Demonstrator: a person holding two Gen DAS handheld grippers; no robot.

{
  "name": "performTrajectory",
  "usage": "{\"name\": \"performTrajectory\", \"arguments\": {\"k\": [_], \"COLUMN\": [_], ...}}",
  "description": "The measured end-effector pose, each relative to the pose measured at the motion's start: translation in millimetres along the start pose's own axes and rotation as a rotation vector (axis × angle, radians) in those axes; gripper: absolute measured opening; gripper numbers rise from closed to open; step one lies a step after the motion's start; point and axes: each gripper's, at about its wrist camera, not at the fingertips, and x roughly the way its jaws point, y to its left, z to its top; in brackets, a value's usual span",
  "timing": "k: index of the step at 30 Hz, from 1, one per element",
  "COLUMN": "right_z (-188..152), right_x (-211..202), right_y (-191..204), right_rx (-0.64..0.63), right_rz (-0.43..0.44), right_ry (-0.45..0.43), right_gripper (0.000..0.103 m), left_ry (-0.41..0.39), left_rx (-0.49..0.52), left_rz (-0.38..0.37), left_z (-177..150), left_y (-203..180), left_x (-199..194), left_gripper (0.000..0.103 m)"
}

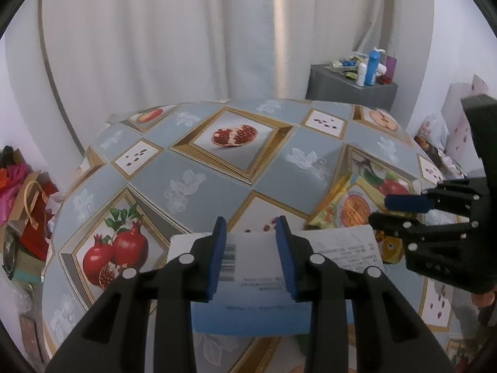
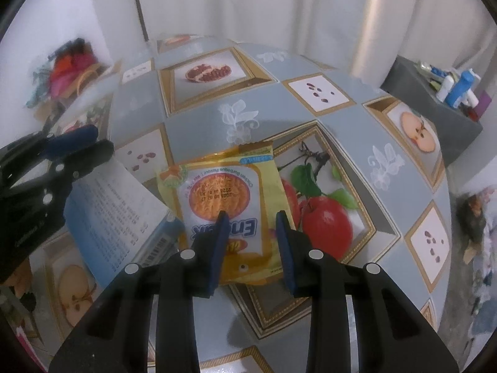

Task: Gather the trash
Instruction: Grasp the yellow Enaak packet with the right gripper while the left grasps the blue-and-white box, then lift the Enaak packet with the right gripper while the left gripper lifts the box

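Two grippers clamp trash: left gripper [image 1: 251,228] on the box [image 1: 251,283], right gripper [image 2: 252,222] on the wrapper [image 2: 228,205].

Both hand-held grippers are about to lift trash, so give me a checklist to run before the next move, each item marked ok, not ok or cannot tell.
1. Box between the left hand-held gripper fingers: ok.
2. Left pads pressing on the box: cannot tell; it may lie below them.
3. Snack packet between the right hand-held gripper fingers: ok.
4. Right pads pinching the packet: cannot tell; it looks flat on the table.
5. Box and packet apart: not ok; the box edge meets or overlaps the packet.
6. The two hand-held grippers not touching: ok, but close.
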Motion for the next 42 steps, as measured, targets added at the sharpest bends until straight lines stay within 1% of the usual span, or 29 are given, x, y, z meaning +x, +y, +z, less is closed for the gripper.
{"name": "performTrajectory", "arguments": {"k": [12,18,25,27,29,30,31,33,35,37,38,40,42], "right_z": [-18.9,-39.7,-70.6,-80.8,-90.3,-93.3,-95.7,-99.1,-97.7,-95.2,-94.8,-92.1,-91.7], "right_x": [-10.6,-22.3,-39.5,-45.4,-50.5,-52.3,-53.7,-55.3,-54.6,-53.2,-52.9,-51.4,-50.8], "right_y": [3.4,5.6,6.5,8.0,9.7,9.7,9.7,8.2,6.5,5.2,4.7,2.1,1.6], "right_rx": [0.006,0.006,0.01,0.015,0.016,0.014,0.013,0.018,0.023,0.024,0.026,0.035,0.036], "right_rz": [-0.005,0.001,0.004,0.006,0.003,0.002,0.001,0.006,0.012,0.009,0.007,0.008,0.006], "right_ry": [0.037,0.045,0.042,0.041,0.037,0.035,0.033,0.027,0.027,0.025,0.023,0.02,0.016], "right_gripper": [0.028,0.028,0.028,0.028,0.028,0.028,0.028,0.028,0.028,0.028,0.028,0.028,0.028], "left_ry": [0.044,0.05,0.062,0.077,0.125,0.142,0.127,0.082,0.036,-0.011,-0.03,-0.037,-0.007], "left_rx": [0.022,0.047,0.057,0.053,0.051,0.034,0.023,0.027,0.004,-0.023,-0.025,-0.018,-0.017], "left_rz": [-0.027,-0.049,-0.071,-0.089,-0.139,-0.153,-0.154,-0.154,-0.165,-0.184,-0.174,-0.147,-0.106], "left_z": [-14.5,-31.5,-47.2,-51.0,-54.9,-56.6,-56.7,-51.3,-41.0,-26.2,-17.0,0.1,13.1], "left_y": [-16.1,-31.0,-39.7,-40.9,-42.1,-40.6,-39.0,-38.7,-35.3,-30.5,-29.6,-29.0,-25.8], "left_x": [-15.3,-32.7,-49.6,-53.6,-52.6,-51.9,-54.3,-60.6,-66.5,-70.0,-69.7,-60.1,-40.6], "left_gripper": [0.032,0.032,0.032,0.032,0.031,0.029,0.029,0.029,0.029,0.029,0.029,0.029,0.029]}}
